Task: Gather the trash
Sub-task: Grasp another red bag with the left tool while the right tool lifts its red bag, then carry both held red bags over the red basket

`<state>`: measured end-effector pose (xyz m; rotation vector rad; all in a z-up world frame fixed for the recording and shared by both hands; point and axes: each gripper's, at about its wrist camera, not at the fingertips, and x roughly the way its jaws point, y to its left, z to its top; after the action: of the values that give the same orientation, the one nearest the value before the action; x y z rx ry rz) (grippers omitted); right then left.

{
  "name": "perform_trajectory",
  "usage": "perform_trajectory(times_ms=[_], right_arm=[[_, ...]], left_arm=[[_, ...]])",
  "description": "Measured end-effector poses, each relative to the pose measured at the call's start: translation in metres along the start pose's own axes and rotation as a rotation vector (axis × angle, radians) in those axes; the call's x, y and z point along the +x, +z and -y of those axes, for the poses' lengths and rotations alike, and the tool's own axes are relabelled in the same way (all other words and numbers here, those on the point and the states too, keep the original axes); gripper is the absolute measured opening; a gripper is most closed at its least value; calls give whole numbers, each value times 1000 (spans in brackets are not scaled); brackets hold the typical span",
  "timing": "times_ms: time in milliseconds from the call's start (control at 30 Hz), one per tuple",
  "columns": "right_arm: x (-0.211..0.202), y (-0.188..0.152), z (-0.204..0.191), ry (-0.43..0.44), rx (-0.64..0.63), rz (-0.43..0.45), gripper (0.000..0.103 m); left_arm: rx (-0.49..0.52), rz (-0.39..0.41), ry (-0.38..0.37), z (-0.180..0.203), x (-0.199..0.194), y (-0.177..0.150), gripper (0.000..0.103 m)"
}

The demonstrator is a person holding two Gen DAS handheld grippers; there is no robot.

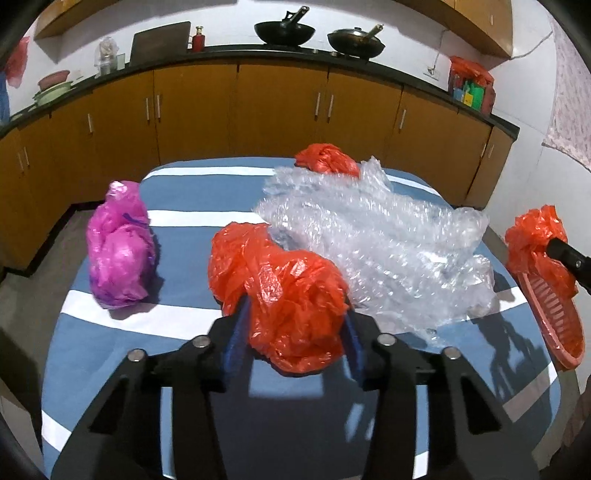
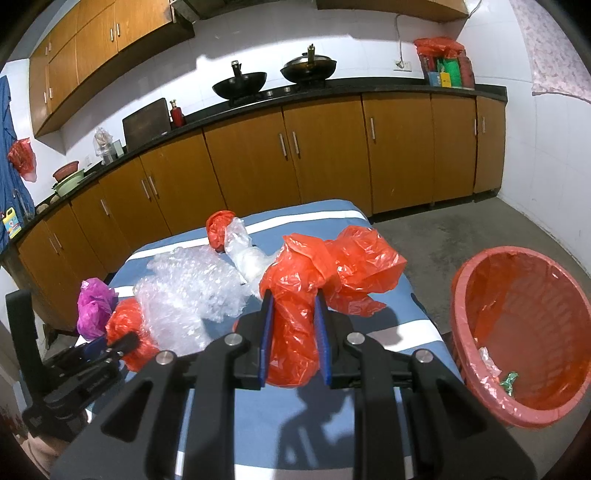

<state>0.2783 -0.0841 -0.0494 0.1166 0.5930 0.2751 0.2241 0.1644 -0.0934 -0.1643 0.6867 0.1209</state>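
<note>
My left gripper (image 1: 293,317) is shut on a crumpled red plastic bag (image 1: 280,288) above the blue striped table (image 1: 122,317). My right gripper (image 2: 293,325) is shut on another red plastic bag (image 2: 325,280), held over the table's right side; it also shows in the left wrist view (image 1: 535,236). A red basket lined with red plastic (image 2: 524,332) stands to the right of the table, with a few scraps inside. On the table lie a pink bag (image 1: 118,254), a heap of bubble wrap (image 1: 369,236) and a small red bag (image 1: 327,157) at the far edge.
Brown kitchen cabinets (image 1: 236,110) run behind the table, with woks (image 1: 284,31) on the dark counter. Grey floor (image 2: 461,229) lies between the table and the cabinets. The left gripper's body (image 2: 74,373) shows at the lower left of the right wrist view.
</note>
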Motion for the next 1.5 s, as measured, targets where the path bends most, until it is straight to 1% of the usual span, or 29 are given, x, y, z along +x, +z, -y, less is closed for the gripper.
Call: perform_trajectory(times_ms=[33, 133, 233, 400, 567, 667, 867, 1033, 1233, 1500], right_arm=[[-1, 0, 1, -1, 2, 0, 22], [-5, -2, 3, 0, 5, -1, 22], [-10, -4, 2, -2, -1, 1, 22], [-15, -3, 3, 1, 2, 5, 22], [-27, -3, 3, 7, 0, 21, 22], [-34, -3, 5, 7, 1, 32, 22], [-48, -1, 13, 2, 9, 55, 22], [-57, -1, 23, -12, 19, 68, 22], [-65, -2, 31, -28, 38, 78, 22], [-74, -5, 44, -46, 58, 91, 22]], left_arm=[[-1, 2, -2, -2, -1, 0, 36], [-9, 5, -14, -7, -5, -1, 31], [-15, 18, -36, -11, -13, -3, 27], [-3, 54, -45, -13, -28, 0, 26], [-17, 93, -44, -17, -43, 8, 26], [-13, 117, -46, -11, -53, 14, 26], [14, 159, -71, 3, -69, 22, 25], [27, 176, -102, 14, -77, 26, 20], [39, 204, -143, 29, -87, 32, 16], [39, 270, -173, 38, -109, 41, 15]])
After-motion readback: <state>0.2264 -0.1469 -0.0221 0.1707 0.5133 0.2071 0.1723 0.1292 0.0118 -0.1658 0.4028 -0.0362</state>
